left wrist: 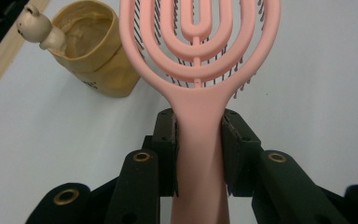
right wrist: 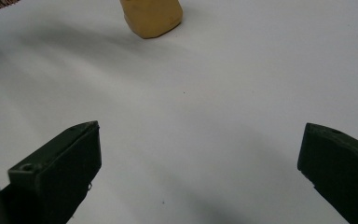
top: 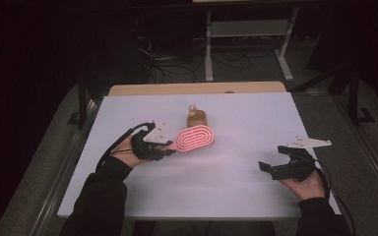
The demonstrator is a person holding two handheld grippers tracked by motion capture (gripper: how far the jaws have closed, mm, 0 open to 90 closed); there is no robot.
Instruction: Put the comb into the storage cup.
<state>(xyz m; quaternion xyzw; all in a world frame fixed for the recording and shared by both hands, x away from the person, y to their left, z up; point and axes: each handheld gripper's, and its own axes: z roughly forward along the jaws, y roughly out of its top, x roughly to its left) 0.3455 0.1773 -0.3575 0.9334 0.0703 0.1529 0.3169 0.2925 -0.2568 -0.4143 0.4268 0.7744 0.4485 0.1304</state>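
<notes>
Lower right of the high view: right hand-held gripper (top: pixel 271 168), jaws wide apart over bare worktop (top: pixel 236 172). Left of centre — left hand-held gripper (top: pixel 170 148) clamped on brush (top: pixel 195 138) handle. Beyond — yellow cup (top: pixel 196 117).

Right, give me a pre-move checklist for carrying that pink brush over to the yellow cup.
1. Left gripper shut on pink brush handle: ok.
2. Handle centred between the pads: ok.
3. Brush clear of the table: cannot tell.
4. Yellow cup upright, mouth open: ok.
5. Bear figure at the cup's rim may obstruct entry: not ok.
6. Right gripper open, apart from brush and cup: ok.
</notes>
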